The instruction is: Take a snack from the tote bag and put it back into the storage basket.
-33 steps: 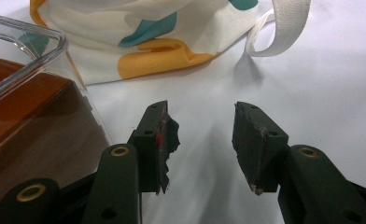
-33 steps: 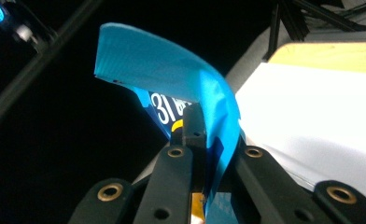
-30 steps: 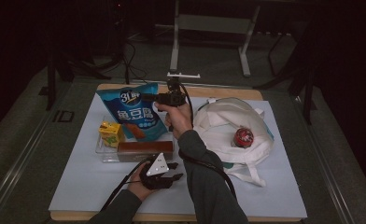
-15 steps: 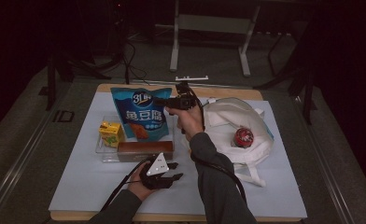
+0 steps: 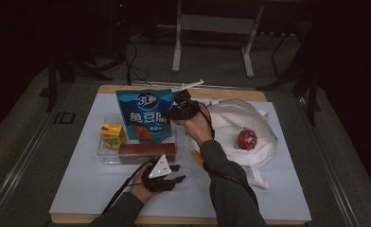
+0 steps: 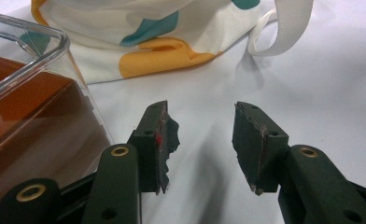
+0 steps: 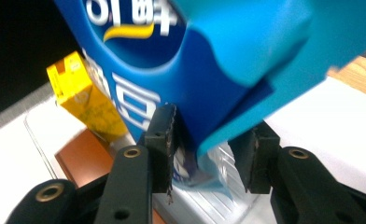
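The right gripper (image 5: 170,113) is letting go of the blue snack bag (image 5: 143,116), which is standing in the clear tray (image 5: 109,156) beside the yellow carton (image 5: 111,135) and brown box (image 5: 146,152). Its jaws have just been opening, the bag's edge loose between them. Next it likely needs to back away without toppling the bag. The left gripper (image 5: 170,174) is resting on the bench (image 5: 79,198), half open and empty.

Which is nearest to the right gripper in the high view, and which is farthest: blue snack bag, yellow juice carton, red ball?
1. Blue snack bag, at the right gripper.
2. Red ball, on the white bag at the right.
3. Yellow juice carton, in the tray's left end.
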A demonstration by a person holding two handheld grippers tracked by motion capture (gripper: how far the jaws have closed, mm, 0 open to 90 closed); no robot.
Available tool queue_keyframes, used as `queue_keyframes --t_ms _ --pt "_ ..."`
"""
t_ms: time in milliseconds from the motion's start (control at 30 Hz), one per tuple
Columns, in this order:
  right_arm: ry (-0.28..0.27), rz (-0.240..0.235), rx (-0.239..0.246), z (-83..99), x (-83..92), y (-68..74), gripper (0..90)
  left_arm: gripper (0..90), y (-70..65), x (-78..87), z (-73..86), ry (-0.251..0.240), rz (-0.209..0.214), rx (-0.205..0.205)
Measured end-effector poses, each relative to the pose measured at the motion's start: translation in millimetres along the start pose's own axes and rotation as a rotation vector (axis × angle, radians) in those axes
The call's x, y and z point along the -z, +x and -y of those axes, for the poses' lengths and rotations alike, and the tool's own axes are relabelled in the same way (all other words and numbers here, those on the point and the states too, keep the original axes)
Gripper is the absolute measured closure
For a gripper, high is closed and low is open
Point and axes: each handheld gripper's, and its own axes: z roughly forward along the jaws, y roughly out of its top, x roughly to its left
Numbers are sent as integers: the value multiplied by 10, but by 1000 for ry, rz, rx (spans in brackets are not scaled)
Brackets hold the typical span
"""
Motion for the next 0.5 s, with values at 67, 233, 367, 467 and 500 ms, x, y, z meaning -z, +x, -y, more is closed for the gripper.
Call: queue_keyframes --t_ms 67,233,367,467,500 --pt "19 11 22 44 -6 10 605 560 1 -1 0 0 0 -3" --pt "64 30 66 177 -44 10 597 560 -1 -1 -1 3 -1 -5" --pt "100 55 101 250 -90 7 592 560 0 -3 0 2 -1 -1" --pt "117 67 116 290 -122 1 594 560 -2 -3 0 2 -1 -2" --pt "122 71 121 299 -135 -1 586 560 -2 -3 0 3 -1 -3"
